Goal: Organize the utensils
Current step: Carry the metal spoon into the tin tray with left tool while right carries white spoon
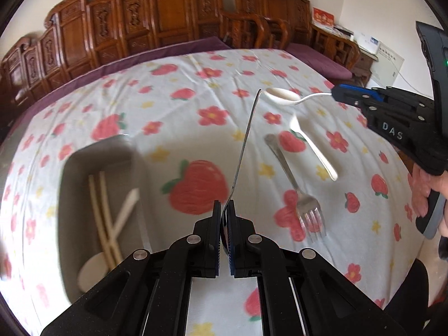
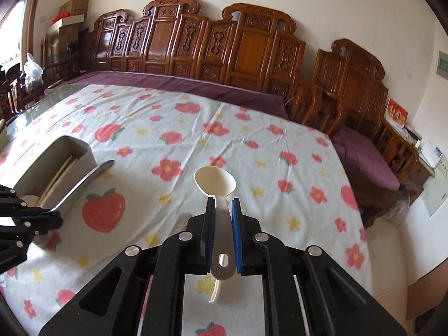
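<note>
My left gripper (image 1: pixel 223 207) is shut on a thin metal utensil (image 1: pixel 246 140), seen edge-on with its handle pointing up and away over the table. From the right wrist view the same left gripper (image 2: pixel 56 215) holds that metal utensil (image 2: pixel 84 182) beside the box. My right gripper (image 2: pixel 222 201) is shut on the handle of a white spoon (image 2: pixel 215 180), bowl forward, in the air above the cloth. The left wrist view shows that right gripper (image 1: pixel 333 92) and its white spoon (image 1: pixel 282 95) at the upper right. On the cloth lie a metal fork (image 1: pixel 296 182) and another white spoon (image 1: pixel 313 148).
A grey open box (image 1: pixel 70 168) stands at the left with chopsticks (image 1: pixel 98 204) and a white spoon (image 1: pixel 92 268) inside; it appears as the box (image 2: pixel 70 145) in the right wrist view. A strawberry-print cloth (image 1: pixel 196 117) covers the table. Carved wooden chairs (image 2: pixel 196 44) line the far side.
</note>
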Action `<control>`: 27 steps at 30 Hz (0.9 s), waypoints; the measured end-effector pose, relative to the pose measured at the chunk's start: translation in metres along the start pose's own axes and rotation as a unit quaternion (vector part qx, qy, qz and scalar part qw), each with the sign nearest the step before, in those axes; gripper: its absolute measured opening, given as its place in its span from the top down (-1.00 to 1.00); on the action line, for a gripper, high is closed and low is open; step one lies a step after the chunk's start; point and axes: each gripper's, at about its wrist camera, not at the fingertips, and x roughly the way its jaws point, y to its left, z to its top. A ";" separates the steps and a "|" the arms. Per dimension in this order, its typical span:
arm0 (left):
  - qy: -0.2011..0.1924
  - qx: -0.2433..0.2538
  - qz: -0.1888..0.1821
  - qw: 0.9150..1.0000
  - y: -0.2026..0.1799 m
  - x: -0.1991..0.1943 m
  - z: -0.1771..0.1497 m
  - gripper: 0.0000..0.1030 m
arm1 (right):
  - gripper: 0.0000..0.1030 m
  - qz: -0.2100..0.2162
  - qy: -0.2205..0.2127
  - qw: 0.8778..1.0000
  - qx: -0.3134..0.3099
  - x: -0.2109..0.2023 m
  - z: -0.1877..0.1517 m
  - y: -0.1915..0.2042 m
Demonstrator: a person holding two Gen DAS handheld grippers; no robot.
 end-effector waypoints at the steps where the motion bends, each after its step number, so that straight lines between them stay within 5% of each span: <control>1: -0.003 -0.004 0.003 1.000 0.005 -0.005 0.000 0.93 | 0.74 0.002 -0.003 1.000 -0.001 -0.004 0.004 0.002; 14: -0.012 -0.048 0.055 0.997 0.073 -0.037 -0.017 0.93 | 0.74 0.077 -0.029 0.996 -0.016 -0.045 0.027 0.088; 27: -0.013 -0.123 0.058 0.991 0.121 -0.029 -0.033 0.91 | 0.74 0.125 -0.022 0.992 -0.022 -0.040 0.034 0.154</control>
